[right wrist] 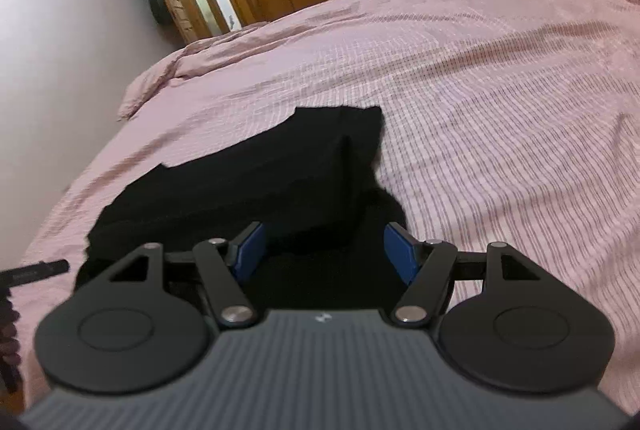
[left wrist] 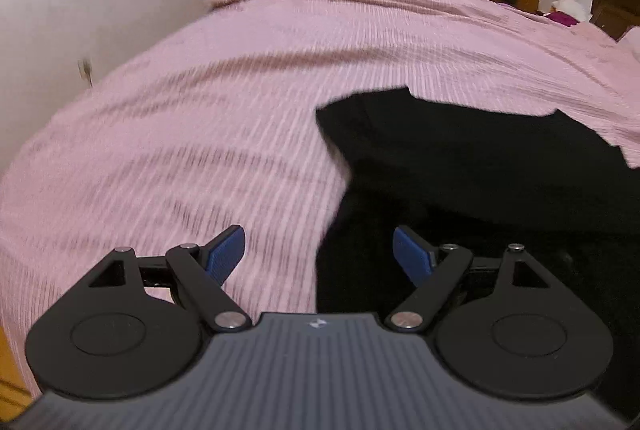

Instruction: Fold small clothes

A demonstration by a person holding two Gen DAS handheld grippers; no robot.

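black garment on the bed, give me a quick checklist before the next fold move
1. Left gripper empty, jaws open: ok.
2. Right gripper empty, jaws open: ok.
3. Black garment lying on the pink bedspread, nothing on top of it: ok.
4. Garment already partly folded, layered edge showing: ok.
5. Garment edges lined up evenly: cannot tell, dark cloth and blur.
6. Bedspread smooth under the garment: cannot tell.

left claw (left wrist: 319, 254) open, right claw (right wrist: 324, 250) open
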